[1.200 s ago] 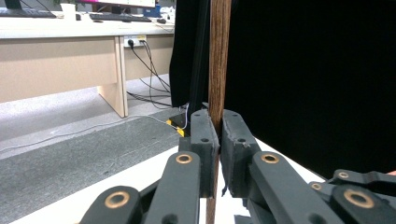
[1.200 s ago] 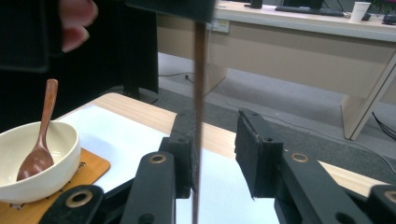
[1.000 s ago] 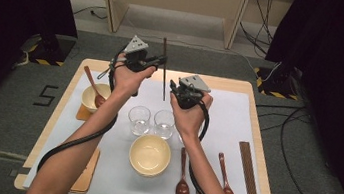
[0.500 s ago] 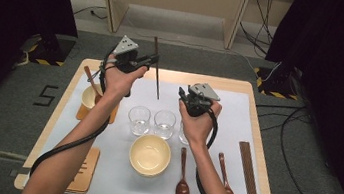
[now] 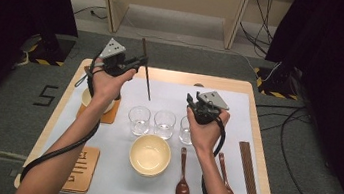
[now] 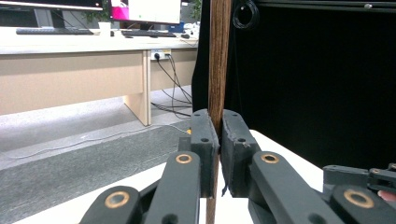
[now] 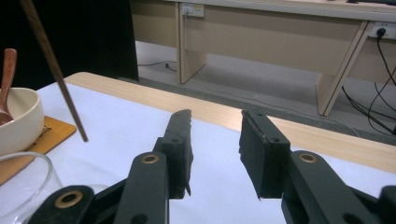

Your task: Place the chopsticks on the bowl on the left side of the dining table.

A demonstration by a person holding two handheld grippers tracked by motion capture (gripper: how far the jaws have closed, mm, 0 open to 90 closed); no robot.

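Up over the far left part of the table, the left gripper clamps its jaws on a dark wooden chopstick, which stands nearly upright between the pads with its lower tip above the white mat. Further right, the right gripper holds nothing; its jaws stand apart and have just been opening, above three glasses. A cream bowl sits near the person's side, spoons beside it.
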